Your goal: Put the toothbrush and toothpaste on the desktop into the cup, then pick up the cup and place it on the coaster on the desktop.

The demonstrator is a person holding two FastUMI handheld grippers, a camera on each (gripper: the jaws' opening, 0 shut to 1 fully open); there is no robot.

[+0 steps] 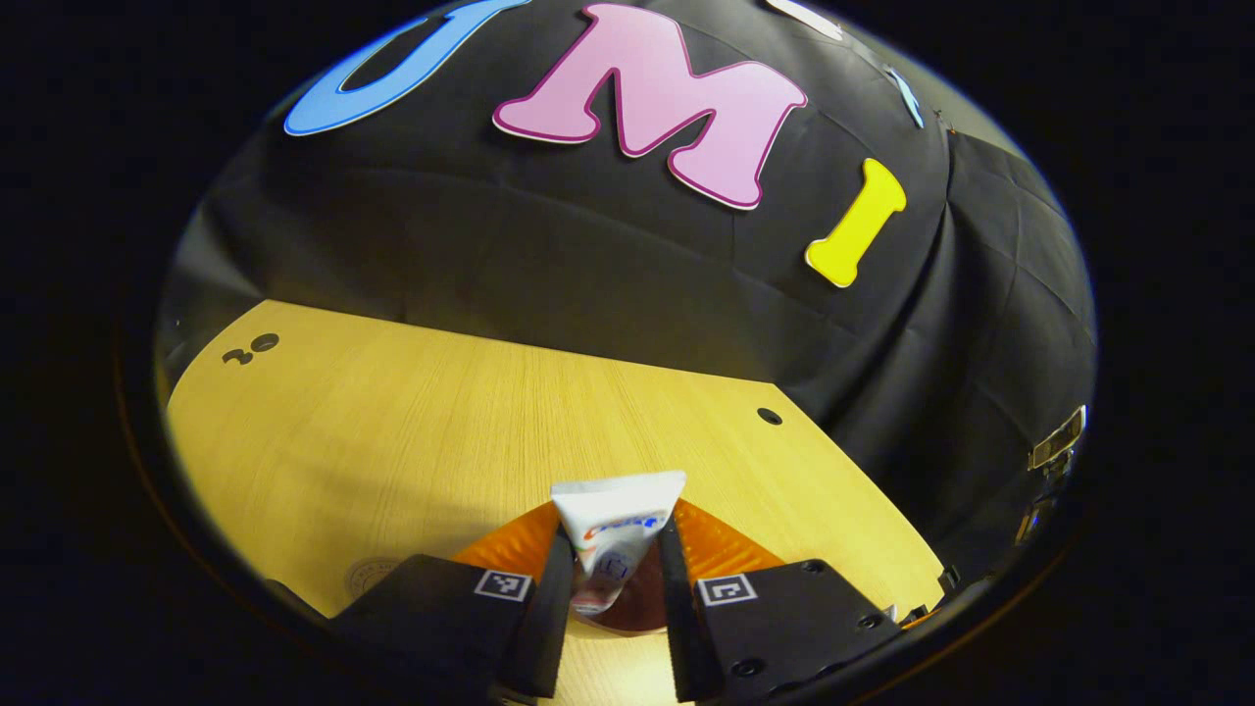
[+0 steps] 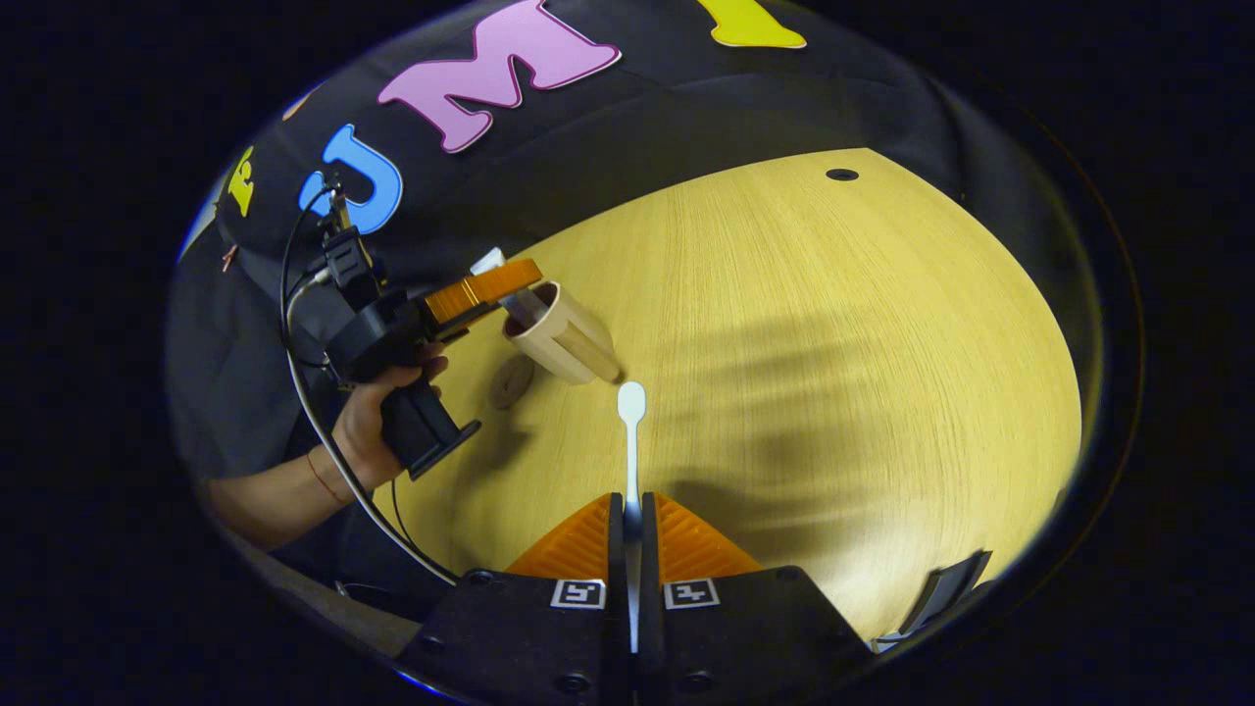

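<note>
The left gripper point(image 1: 616, 564) pinches a crimped toothpaste point(image 1: 618, 529) tube over the ribbed beige cup point(image 2: 561, 338); the right gripper point(image 2: 632, 520) clamps a slim toothbrush point(image 2: 631, 431) above the wood-grain desktop point(image 2: 833, 343), round coaster point(image 2: 512, 380) beside the cup.

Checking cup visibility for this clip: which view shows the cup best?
The right gripper view: the cup stands whole on the table, with the left gripper holding the toothpaste at its mouth. In the left gripper view just a dark glimpse of it appears between the fingers.

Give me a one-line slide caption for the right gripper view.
Right gripper clamps the toothbrush while the left gripper lowers the toothpaste into the cup, beside the coaster.
</note>
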